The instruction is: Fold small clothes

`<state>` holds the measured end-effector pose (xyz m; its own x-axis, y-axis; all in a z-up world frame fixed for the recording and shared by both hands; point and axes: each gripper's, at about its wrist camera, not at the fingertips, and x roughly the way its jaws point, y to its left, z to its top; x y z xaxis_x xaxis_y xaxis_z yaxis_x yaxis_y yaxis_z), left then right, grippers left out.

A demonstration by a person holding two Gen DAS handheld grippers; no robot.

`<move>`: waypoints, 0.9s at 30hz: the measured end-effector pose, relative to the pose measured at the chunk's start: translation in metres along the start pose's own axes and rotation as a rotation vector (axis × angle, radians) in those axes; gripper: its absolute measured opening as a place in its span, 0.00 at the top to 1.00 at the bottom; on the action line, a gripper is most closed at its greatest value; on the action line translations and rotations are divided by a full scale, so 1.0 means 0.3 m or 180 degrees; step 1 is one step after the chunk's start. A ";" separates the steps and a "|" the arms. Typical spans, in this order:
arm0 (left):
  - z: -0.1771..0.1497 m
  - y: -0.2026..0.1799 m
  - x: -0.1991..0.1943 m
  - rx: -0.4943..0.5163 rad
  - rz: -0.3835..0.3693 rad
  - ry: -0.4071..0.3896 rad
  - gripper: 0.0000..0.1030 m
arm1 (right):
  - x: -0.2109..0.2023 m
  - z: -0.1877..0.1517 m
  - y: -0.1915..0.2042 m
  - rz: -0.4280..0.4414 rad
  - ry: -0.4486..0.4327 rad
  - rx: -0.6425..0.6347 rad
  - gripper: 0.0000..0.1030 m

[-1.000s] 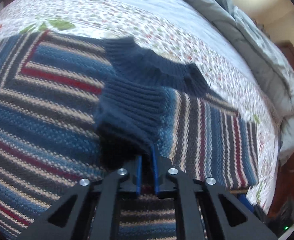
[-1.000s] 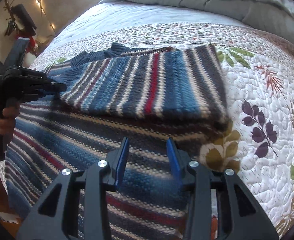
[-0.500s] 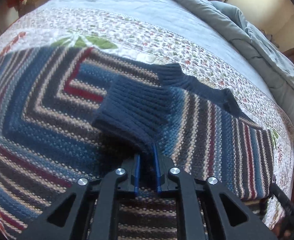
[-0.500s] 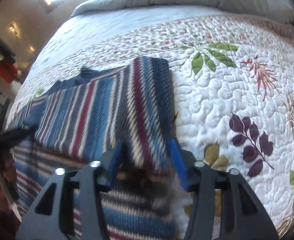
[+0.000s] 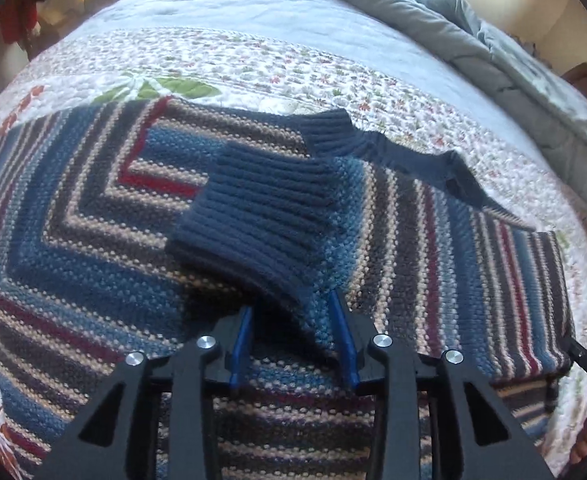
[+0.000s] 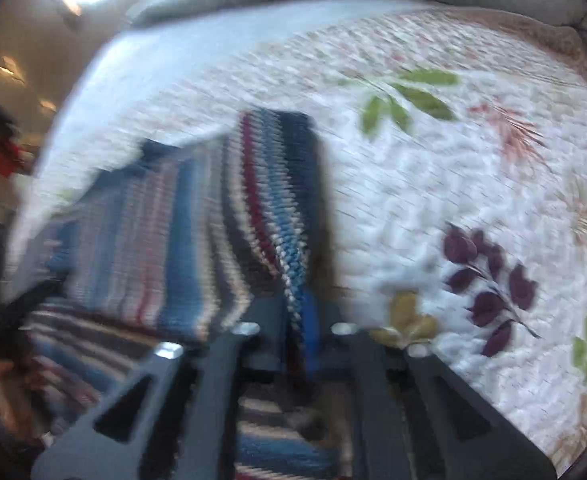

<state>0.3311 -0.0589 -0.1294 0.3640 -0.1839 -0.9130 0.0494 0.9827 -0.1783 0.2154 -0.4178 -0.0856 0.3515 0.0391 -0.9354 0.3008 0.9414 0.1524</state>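
A striped knitted sweater [image 5: 93, 240] in blue, grey, cream and red lies flat on a floral quilt [image 5: 253, 68]. Its sleeve is folded across the body, ending in a navy ribbed cuff [image 5: 261, 220] below the navy collar [image 5: 393, 152]. My left gripper [image 5: 292, 302] is opening. The cuff's near corner lies loose between the blue pads, which stand clear of it. In the blurred right wrist view my right gripper [image 6: 299, 308] is shut on the sweater's [image 6: 165, 240] folded right edge, with fabric pinched between the pads.
The quilt [image 6: 453, 200] stretches bare to the right of the sweater. A bunched grey duvet [image 5: 493, 60] lies along the far side of the bed. A hand with the other gripper [image 5: 585, 364] shows at the left wrist view's lower right edge.
The left jaws went from shut on the cuff to apart, leaving the cuff resting on the sweater. The right gripper slid to the sweater's right edge and shut on it.
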 end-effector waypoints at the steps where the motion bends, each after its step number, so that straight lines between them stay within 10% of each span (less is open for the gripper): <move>1: -0.003 -0.009 0.003 0.0035 0.0038 -0.0017 0.60 | 0.018 -0.007 0.001 -0.0073 0.0018 -0.0017 0.96; 12: -0.092 0.221 -0.212 -0.0005 0.0145 -0.0032 0.25 | -0.163 -0.091 0.104 -0.0037 -0.0254 -0.0341 0.78; 22: -0.032 1.025 -0.385 -0.1092 0.0777 -0.0124 0.20 | -0.115 -0.283 0.373 0.0053 0.0160 -0.1054 0.78; 27: 0.034 1.312 -0.372 -0.1705 0.0666 -0.0186 0.20 | -0.072 -0.291 0.387 0.0017 0.0263 -0.1075 0.78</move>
<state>0.3194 0.3486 -0.0938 0.3669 0.0296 -0.9298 -0.5013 0.8482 -0.1709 0.1654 -0.2802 -0.0756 0.2752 0.0583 -0.9596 -0.0160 0.9983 0.0560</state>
